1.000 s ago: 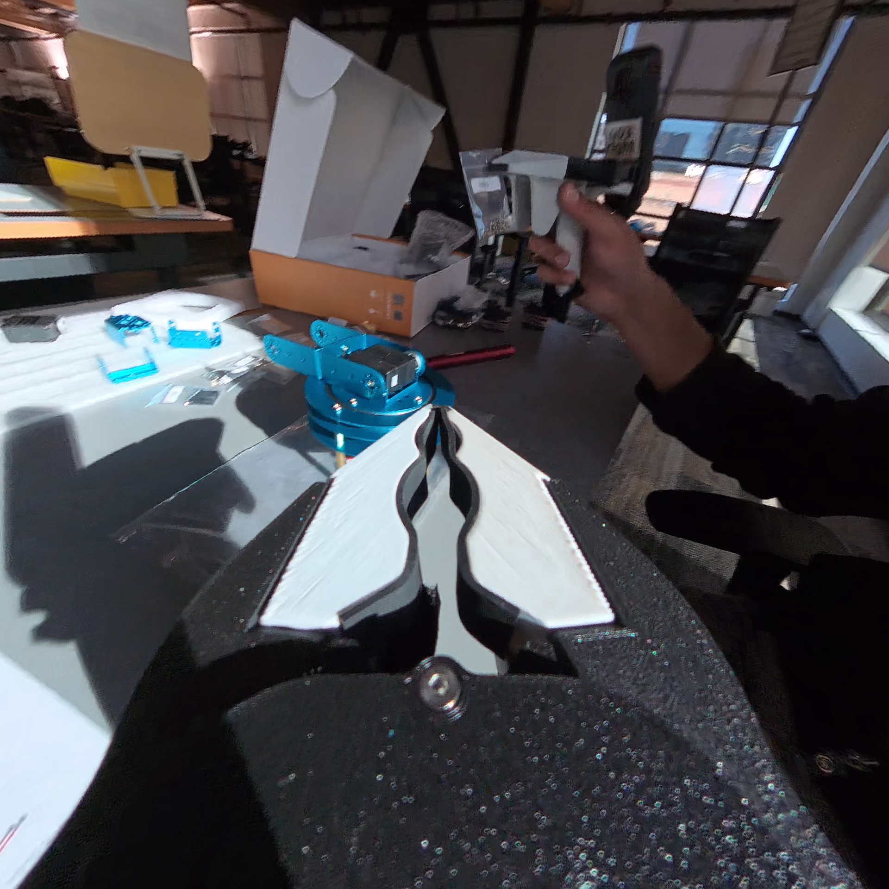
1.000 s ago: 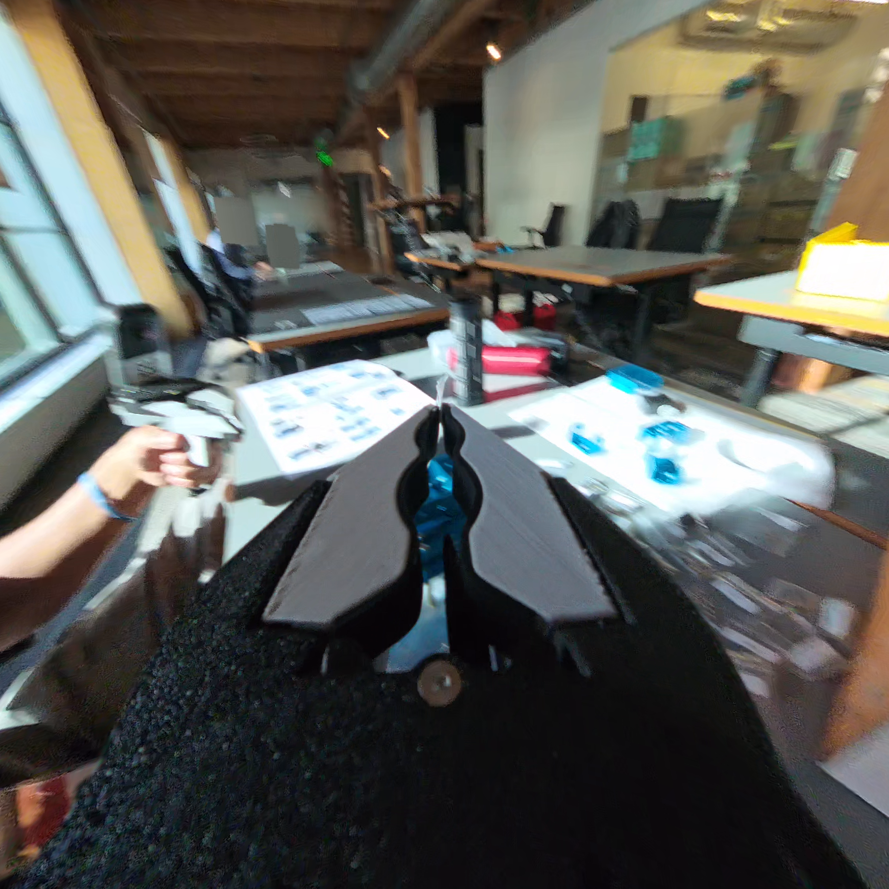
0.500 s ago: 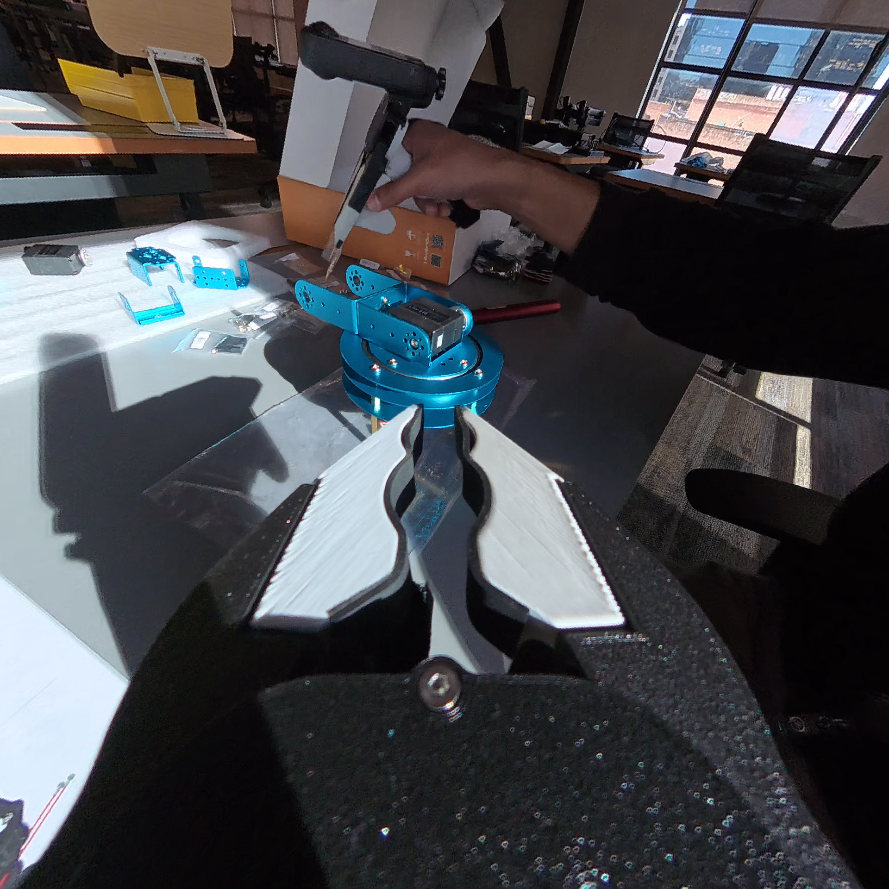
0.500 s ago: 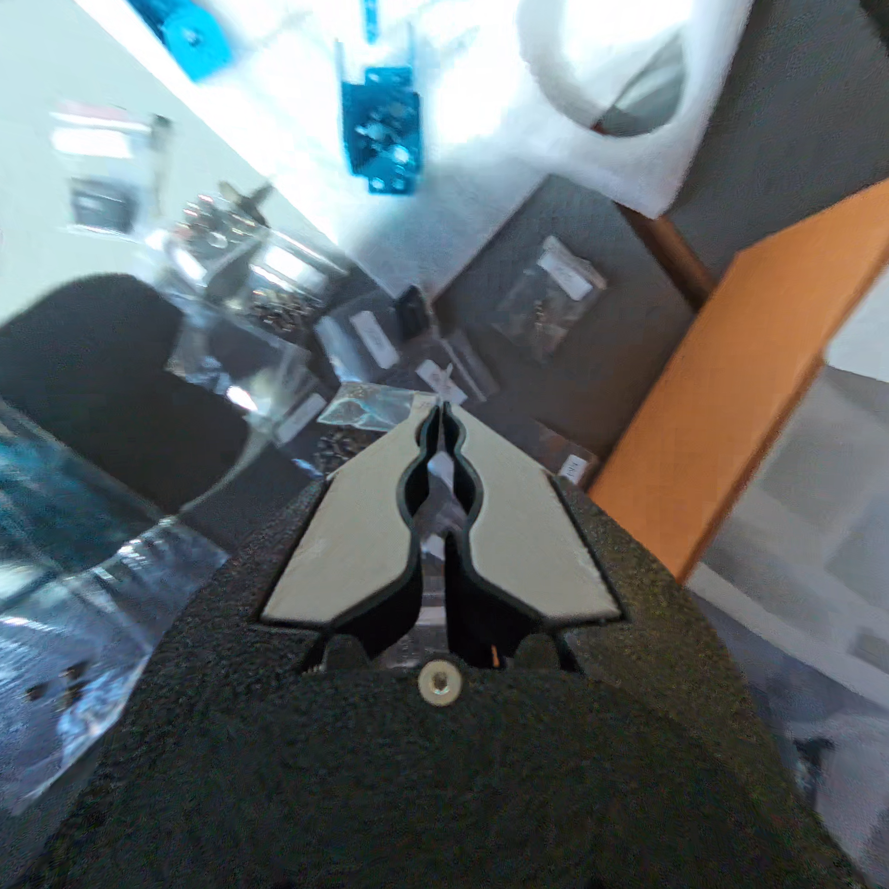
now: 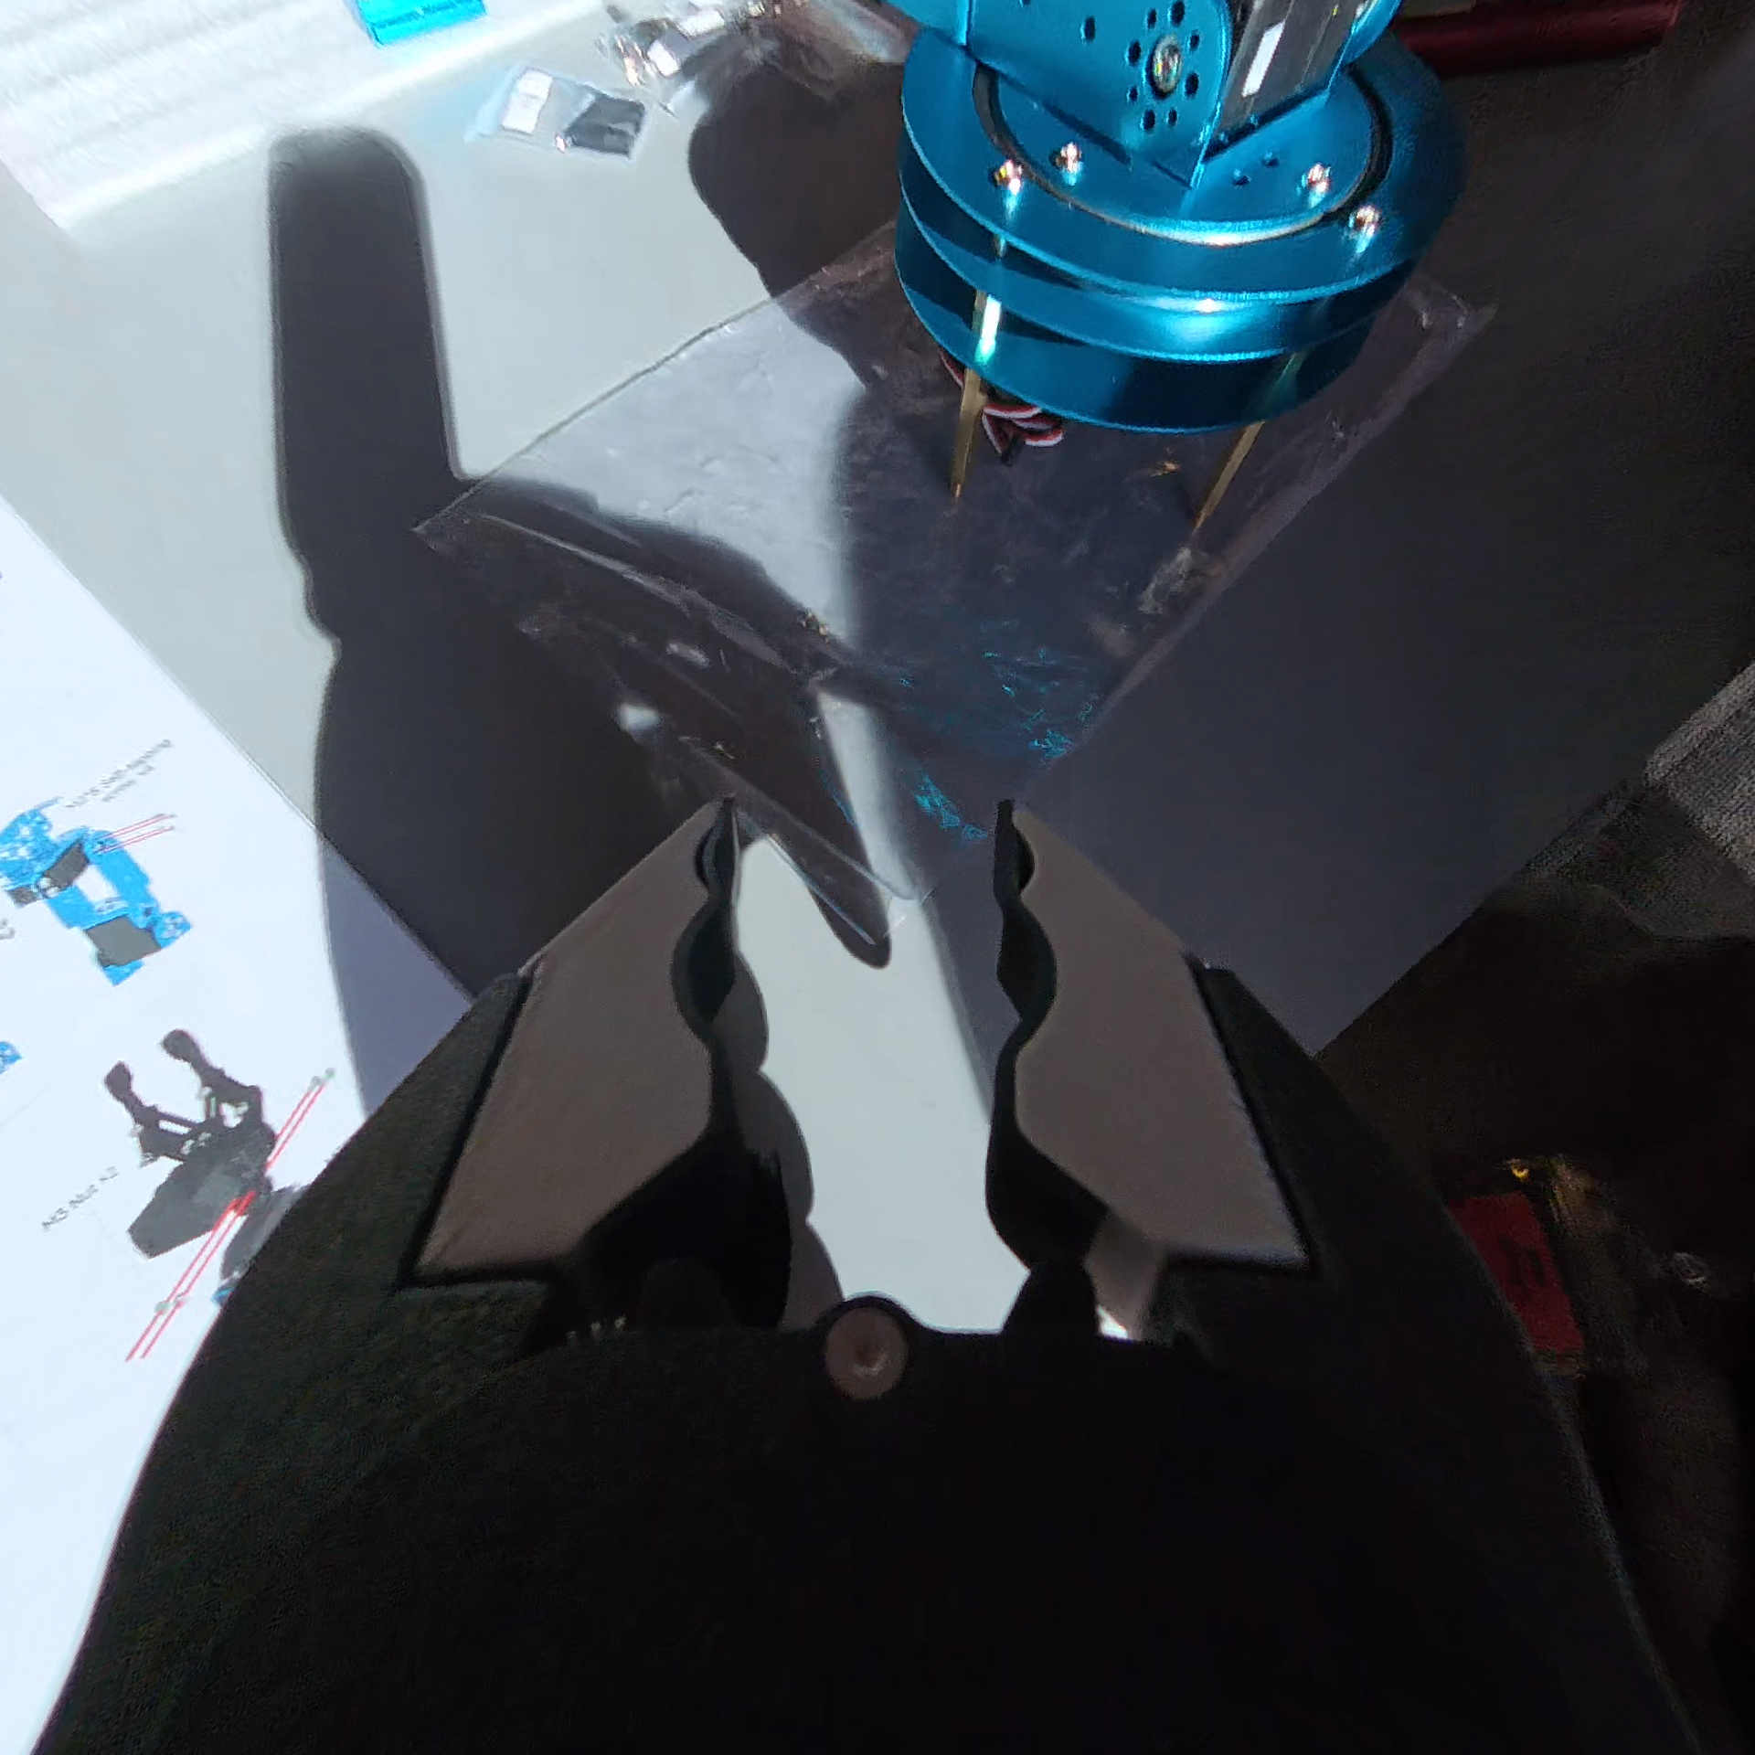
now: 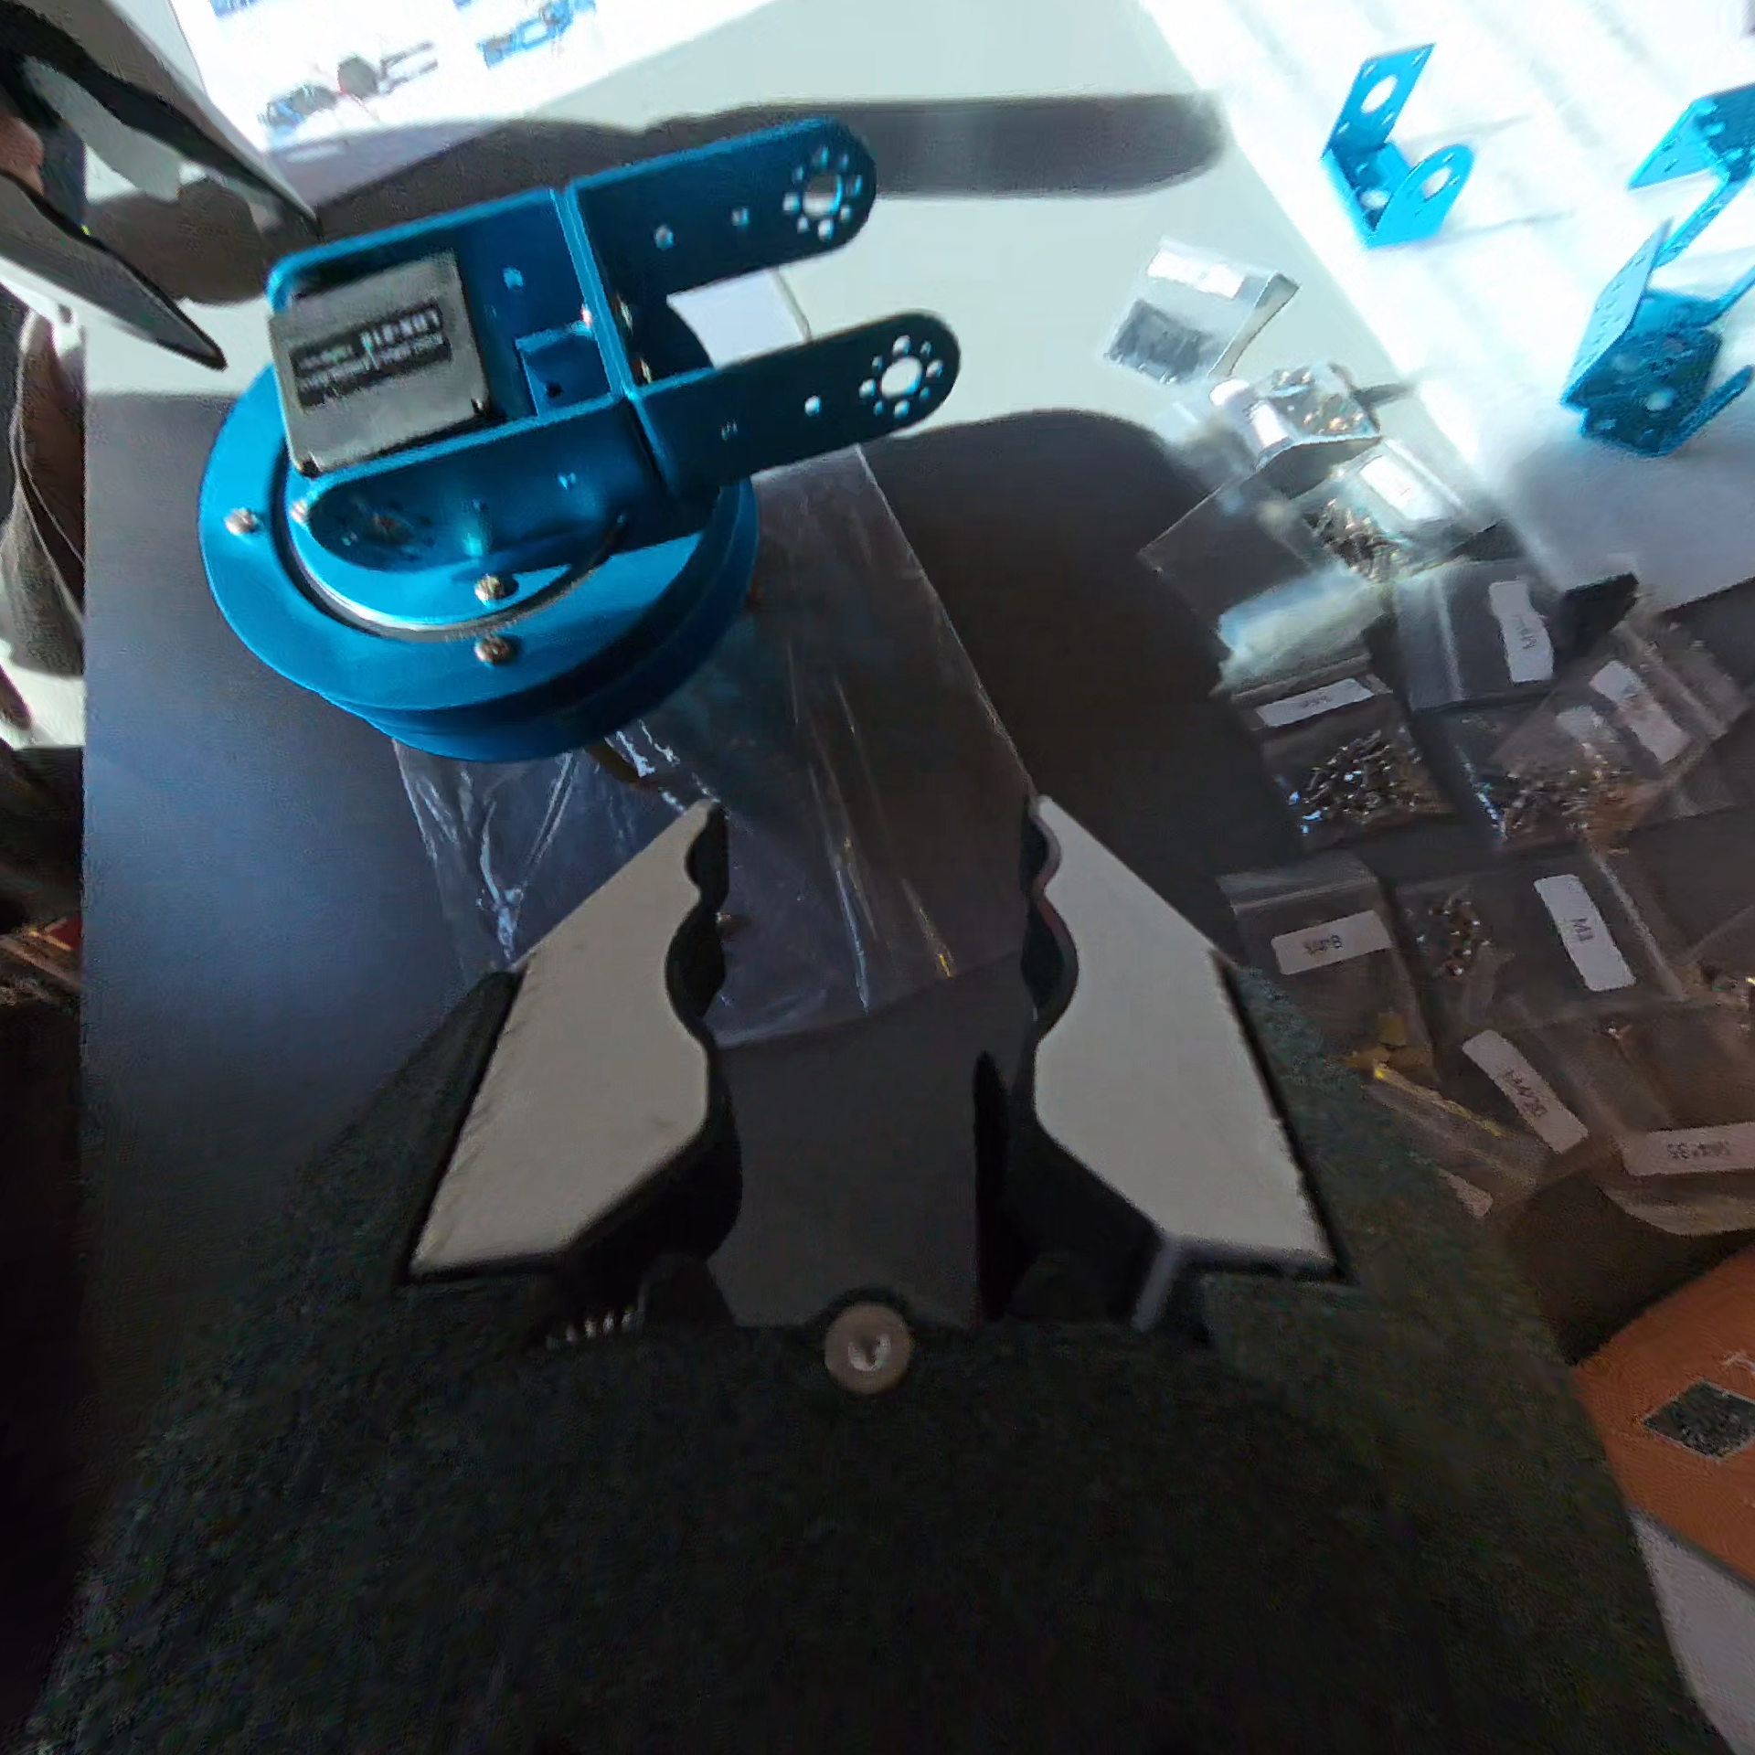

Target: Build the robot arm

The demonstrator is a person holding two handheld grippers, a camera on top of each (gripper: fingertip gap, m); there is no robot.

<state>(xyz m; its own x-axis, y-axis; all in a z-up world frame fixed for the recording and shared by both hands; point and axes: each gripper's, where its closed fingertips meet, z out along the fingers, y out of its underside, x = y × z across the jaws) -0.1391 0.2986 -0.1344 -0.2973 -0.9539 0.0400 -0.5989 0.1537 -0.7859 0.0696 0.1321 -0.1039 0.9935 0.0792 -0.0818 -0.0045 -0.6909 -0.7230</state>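
Both of our hand-held grippers have dropped toward the table since half a second ago, and both have spread their jaws — the left one was only slightly parted, the right one nearly closed.

The left hand-held gripper (image 5: 864,817) now hangs with its jaws wide and holds nothing. Its tips frame the near corner of a clear sheet (image 5: 750,475) lying on the table (image 5: 1330,760); whether they touch it we cannot tell. On the far part of that sheet stands the blue base (image 5: 1168,275), a stack of round plates on thin brass legs. A printed page (image 5: 142,950) with diagrams lies to the left.

The right hand-held gripper (image 6: 874,817) is also wide and empty. We look down over the same sheet (image 6: 845,760), with the base (image 6: 475,608) ahead and to the left, just beyond the left tip. A servo (image 6: 375,366) sits on top of it, and a blue bracket (image 6: 722,294) with two arms reaches out toward the right. Small bags of screws (image 6: 1424,760) crowd the table on the right, and loose blue brackets (image 6: 1652,285) lie farther off in the sunlight. An orange box (image 6: 1671,1377) shows at the lower right corner.
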